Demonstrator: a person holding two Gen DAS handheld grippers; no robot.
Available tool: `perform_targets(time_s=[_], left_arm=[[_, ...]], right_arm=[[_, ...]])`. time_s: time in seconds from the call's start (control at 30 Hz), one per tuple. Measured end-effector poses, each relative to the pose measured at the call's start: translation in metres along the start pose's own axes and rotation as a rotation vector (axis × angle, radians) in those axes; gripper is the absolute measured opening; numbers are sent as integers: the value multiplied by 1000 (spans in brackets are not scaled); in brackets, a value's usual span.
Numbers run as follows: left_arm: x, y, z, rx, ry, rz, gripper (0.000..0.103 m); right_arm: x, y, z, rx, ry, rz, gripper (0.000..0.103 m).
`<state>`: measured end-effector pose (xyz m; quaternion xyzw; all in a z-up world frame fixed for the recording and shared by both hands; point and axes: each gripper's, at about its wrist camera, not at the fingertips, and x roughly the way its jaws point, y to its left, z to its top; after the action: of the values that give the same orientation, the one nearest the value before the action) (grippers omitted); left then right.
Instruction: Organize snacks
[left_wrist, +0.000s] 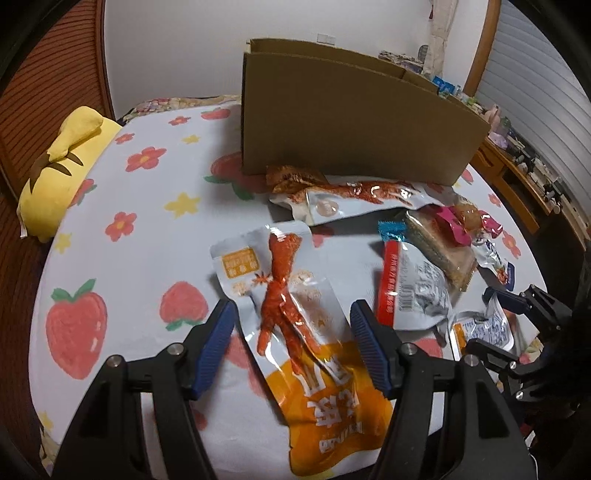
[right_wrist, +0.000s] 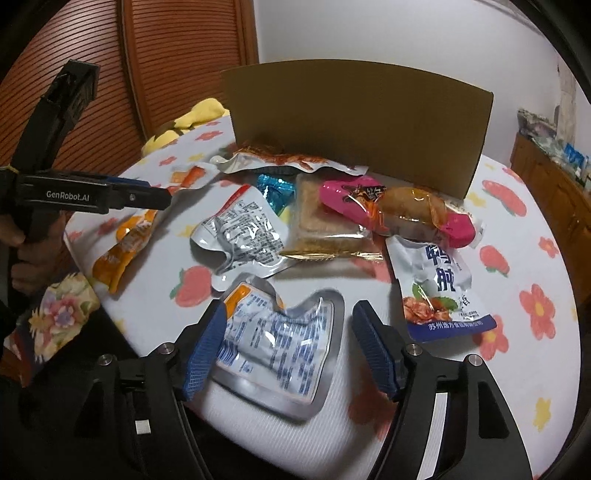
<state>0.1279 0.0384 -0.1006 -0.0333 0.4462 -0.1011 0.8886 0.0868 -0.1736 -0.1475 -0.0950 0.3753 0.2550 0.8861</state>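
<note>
A: Which step is this?
B: Picking. Left claw (left_wrist: 291, 347) gapes over the chicken-foot pack (left_wrist: 291, 325) on the bed (left_wrist: 147, 229); right claw (right_wrist: 288, 350) straddles the silver pouch (right_wrist: 280, 350), unclamped.
A: Next?
B: Probably close, then lift to the cardboard box (left_wrist: 351, 122).

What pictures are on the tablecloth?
Red strawberries and red and yellow flowers on the white tablecloth; clearest in the left wrist view.

assorted snack packets (right_wrist: 243, 236) lie flat before an upright cardboard box (right_wrist: 354, 125).
</note>
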Motion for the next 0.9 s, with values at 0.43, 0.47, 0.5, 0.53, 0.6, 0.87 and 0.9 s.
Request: perform_targets(time_s=[0.43, 0.47, 0.5, 0.53, 0.6, 0.87, 0.9], left_arm=[[11, 11, -6, -59, 32, -13, 66], [14, 10, -6, -62, 39, -20, 67], [15, 8, -5, -62, 33, -21, 68], [16, 6, -4, -60, 35, -21, 68], [17, 4, -2, -61, 37, -32, 68], [27, -12, 7, -7, 57, 2, 65], [28, -14, 7, 8, 59, 24, 62]], right_arm=[[-2, -4, -6, 0, -40, -8, 60], [-3, -4, -5, 2, -40, -8, 60], [-3, -4, -5, 5, -41, -7, 59], [-3, -4, -6, 8, -42, -5, 59], [-3, -4, -5, 10, -43, -4, 59], [-3, -3, -4, 13, -43, -3, 59], [-3, -4, -4, 14, -44, -3, 58]])
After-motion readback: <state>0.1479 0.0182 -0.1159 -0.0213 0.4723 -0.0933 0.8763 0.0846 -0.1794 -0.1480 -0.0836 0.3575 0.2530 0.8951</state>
